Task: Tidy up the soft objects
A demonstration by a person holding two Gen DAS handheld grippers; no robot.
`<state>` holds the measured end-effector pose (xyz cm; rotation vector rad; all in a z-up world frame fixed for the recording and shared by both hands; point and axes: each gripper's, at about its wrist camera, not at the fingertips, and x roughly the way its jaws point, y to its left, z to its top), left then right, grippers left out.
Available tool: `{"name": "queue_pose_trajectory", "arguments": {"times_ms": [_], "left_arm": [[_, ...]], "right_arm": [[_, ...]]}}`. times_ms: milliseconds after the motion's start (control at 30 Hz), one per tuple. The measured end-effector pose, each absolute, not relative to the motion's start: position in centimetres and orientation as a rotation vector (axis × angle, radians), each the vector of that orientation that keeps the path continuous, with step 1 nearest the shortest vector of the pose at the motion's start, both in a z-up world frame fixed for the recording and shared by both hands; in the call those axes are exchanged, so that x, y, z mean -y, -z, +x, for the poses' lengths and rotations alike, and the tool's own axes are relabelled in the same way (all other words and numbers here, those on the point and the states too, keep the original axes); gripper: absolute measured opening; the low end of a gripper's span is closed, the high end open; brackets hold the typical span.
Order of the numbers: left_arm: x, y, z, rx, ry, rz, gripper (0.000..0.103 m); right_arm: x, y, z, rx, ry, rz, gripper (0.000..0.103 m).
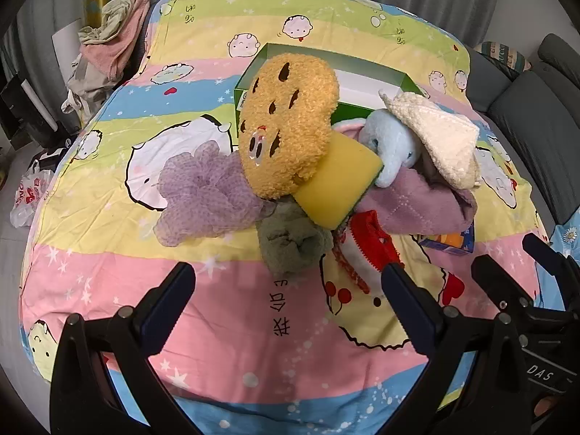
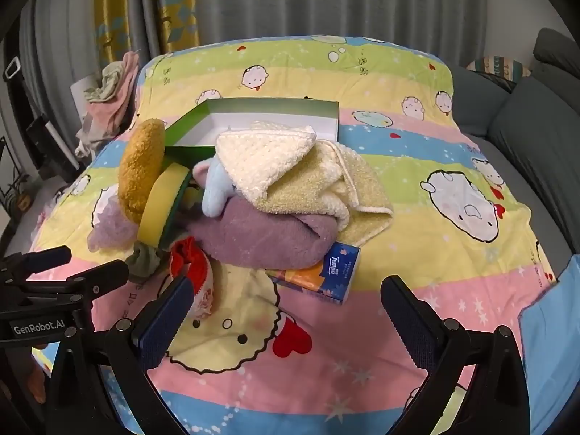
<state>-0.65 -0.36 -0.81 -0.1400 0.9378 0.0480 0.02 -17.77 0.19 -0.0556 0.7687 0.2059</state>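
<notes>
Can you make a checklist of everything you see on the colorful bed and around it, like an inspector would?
Surface: cartoon-striped blanket.
Job's things: cookie plush, yellow sponge, blue elephant, cream towel, purple towel, purple pouf heaped before green box.
Clutter: tissue pack under the towels.
Grippers: left gripper and right gripper open, holding nothing.
Cables: nothing seen.
Surroundings: curtains, clothes pile, grey sofa.
</notes>
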Motion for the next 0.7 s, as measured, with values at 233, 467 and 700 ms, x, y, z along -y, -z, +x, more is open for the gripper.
{"name": "queue_pose_trajectory", "arguments": {"times_ms": [233,467,700], "left_arm": [[0.35,0.69,-0.71,-0.933,-0.048,-0.143,0.102],[0.31,0.80,-0.72,-0.935,-0.046,-0.139,0.102],[0.29,0.84,-0.72,-0.935,-0.045,-0.132,0.102]], "right_arm": [[17.86,-0.27,-0.01,-0.768,-0.204,-0.058,0.103],[17.78,-0.20,-0.18,-0.769,-0.208,-0.060,0.103],[17.53,-0.02,-0.11,-0.771,-0.212,-0.066,0.103]]}}
